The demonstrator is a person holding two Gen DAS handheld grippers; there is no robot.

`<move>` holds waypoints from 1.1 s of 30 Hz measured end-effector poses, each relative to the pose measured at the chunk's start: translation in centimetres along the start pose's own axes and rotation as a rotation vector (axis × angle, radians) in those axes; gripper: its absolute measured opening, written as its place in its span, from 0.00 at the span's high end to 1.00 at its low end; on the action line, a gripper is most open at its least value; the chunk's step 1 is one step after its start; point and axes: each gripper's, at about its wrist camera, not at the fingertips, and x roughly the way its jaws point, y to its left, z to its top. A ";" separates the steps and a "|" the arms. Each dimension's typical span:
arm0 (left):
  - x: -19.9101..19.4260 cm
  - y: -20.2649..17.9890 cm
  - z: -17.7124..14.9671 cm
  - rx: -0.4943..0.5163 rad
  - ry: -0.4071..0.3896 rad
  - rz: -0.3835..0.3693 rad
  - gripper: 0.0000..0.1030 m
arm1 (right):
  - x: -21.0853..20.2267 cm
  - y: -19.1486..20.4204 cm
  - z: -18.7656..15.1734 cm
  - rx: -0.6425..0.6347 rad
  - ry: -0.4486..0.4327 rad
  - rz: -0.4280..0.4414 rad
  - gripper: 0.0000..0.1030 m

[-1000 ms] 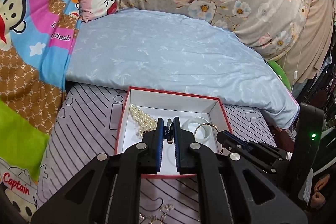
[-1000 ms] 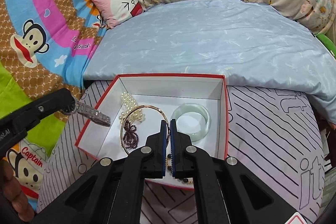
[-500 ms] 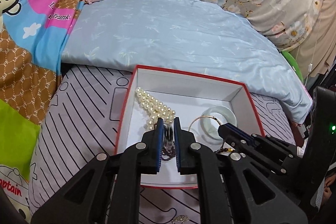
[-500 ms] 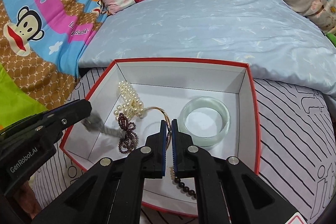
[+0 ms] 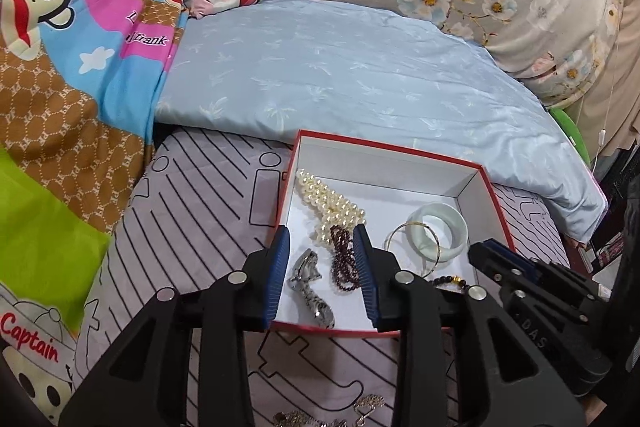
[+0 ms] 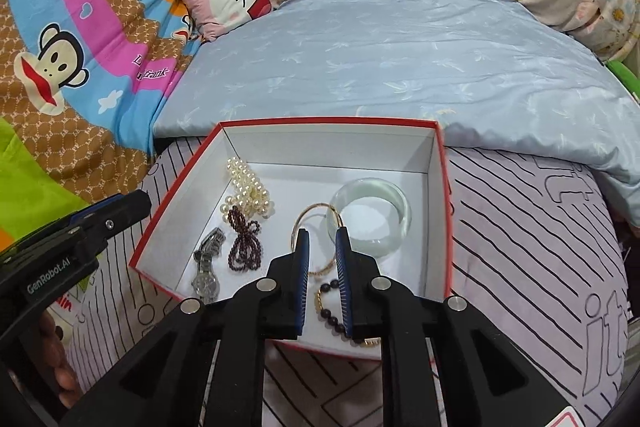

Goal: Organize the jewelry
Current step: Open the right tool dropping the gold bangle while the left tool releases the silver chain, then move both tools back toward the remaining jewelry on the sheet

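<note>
I note a red-edged white box (image 6: 439, 163), cream pearls (image 6: 249, 191), a maroon bead string (image 6: 244, 247), a pale green bangle (image 6: 402, 217) and a blue leaf-patterned quilt (image 6: 400, 67).

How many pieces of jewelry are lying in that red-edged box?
6: white pearl strand at back left, silver watch front left, dark red bead string beside it, thin gold bangle, pale jade bangle right, black bead bracelet in front.

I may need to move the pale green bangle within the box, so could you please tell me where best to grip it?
I'd pinch the jade bangle across its right wall, one finger inside the hole, from straight above. It lies flat, and the gold hoop leans on its left rim, so the right side looks freer for the right claw.
</note>
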 end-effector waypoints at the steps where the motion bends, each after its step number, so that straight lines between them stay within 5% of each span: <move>1: -0.3 0.2 -0.2 -0.002 0.001 0.001 0.69 | -0.3 0.0 -0.2 0.000 0.000 -0.003 0.86; 33: -5.3 0.6 -8.0 0.004 0.094 0.018 0.69 | -6.9 2.1 -9.4 0.006 0.076 0.011 0.86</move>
